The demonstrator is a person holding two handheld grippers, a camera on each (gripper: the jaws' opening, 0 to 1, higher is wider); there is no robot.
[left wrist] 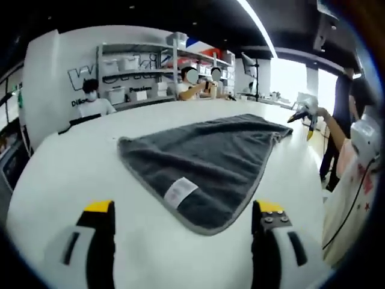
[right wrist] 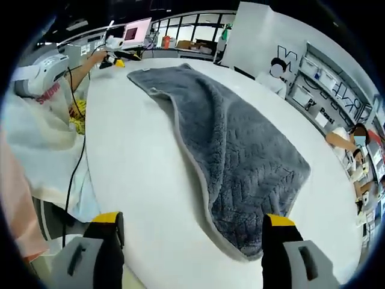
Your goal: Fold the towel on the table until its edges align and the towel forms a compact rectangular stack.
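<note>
Towel [left wrist: 207, 161] flat on table [left wrist: 72, 174]

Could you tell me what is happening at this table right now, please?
A person holds a gripper in each hand over a white table. A grey towel lies on it, loosely spread and not yet a neat stack, its white label facing up. The left gripper and right gripper are both open and hold nothing. Other people sit in the background.

Dark grey towel [left wrist: 204, 159], textured weave, paler grey edging and a white label [left wrist: 180, 192], on a plain white table [left wrist: 72, 168]. Jaws are black and white, yellow-tipped.
</note>
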